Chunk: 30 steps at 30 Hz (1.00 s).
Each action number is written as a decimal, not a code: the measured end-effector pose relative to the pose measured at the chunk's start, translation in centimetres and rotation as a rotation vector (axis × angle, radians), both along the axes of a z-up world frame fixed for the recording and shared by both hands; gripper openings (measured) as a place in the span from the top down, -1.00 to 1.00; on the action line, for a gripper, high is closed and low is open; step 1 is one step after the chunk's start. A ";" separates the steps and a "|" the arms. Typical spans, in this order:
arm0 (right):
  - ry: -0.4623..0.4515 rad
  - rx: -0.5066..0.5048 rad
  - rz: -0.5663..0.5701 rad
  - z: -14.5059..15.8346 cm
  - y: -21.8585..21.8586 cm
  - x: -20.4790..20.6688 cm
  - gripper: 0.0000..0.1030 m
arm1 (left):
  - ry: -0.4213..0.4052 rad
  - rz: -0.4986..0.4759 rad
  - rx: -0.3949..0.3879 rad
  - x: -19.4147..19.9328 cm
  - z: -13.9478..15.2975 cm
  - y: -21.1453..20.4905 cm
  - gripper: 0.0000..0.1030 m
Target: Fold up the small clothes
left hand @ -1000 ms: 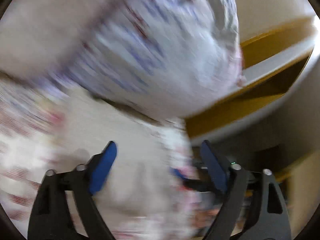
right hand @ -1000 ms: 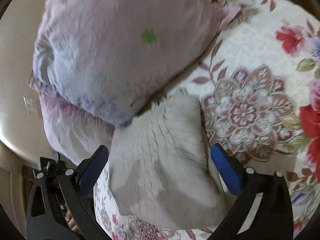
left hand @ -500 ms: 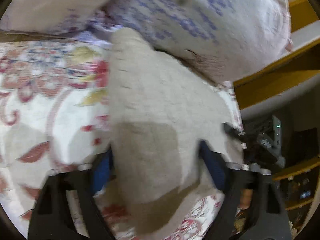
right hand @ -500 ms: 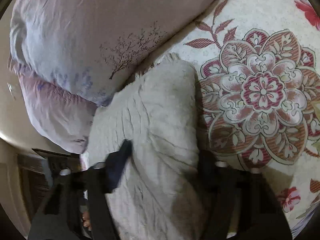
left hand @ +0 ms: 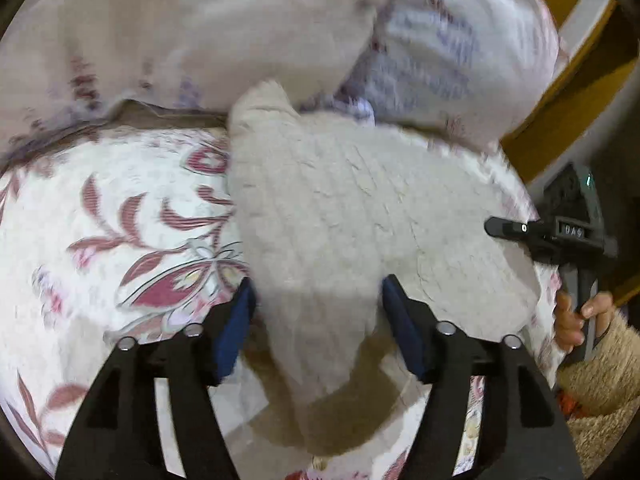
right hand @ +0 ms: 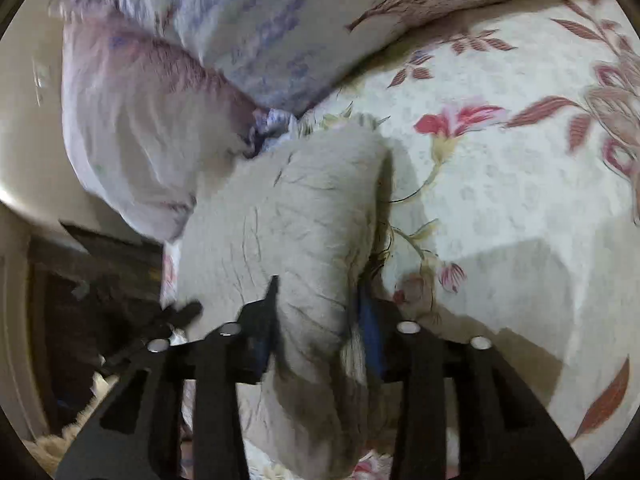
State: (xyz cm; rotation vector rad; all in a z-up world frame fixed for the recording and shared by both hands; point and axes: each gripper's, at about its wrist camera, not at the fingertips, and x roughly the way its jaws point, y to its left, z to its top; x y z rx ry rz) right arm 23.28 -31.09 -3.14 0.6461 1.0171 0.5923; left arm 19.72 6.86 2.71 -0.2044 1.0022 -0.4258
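Observation:
A beige fuzzy knit garment (left hand: 352,208) lies on the floral bedspread (left hand: 120,216) against the pillows. In the left wrist view my left gripper (left hand: 316,316) is open, its blue pads on either side of the garment's near edge, not pinching it. In the right wrist view the same garment (right hand: 304,220) bunches up between the jaws of my right gripper (right hand: 316,320), which is shut on a thick fold of it. The right gripper also shows in the left wrist view (left hand: 560,236), at the garment's right edge, held by a hand.
Two pale pillows with purple print (left hand: 460,40) (right hand: 132,128) lie just behind the garment. A yellow wooden bed frame (left hand: 560,92) runs at the right. The bedspread extends widely to the right in the right wrist view (right hand: 500,168).
My right gripper has closed on a fold of the garment. My left gripper has pulled back a little and narrowed around the garment's near edge, still open.

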 end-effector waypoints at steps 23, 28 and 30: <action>-0.305 -0.573 -0.177 1.0 6.6 -14.1 -0.97 | -0.004 0.146 0.239 -10.8 -2.6 -5.4 -0.96; -0.252 -0.613 -0.134 -0.9 8.9 -13.2 -0.97 | -0.014 0.180 0.385 -9.7 -3.4 -7.4 -0.96; -0.246 -0.629 -0.138 -1.3 9.2 -12.9 -0.97 | -0.029 0.207 0.380 -9.7 -3.5 -7.4 -0.97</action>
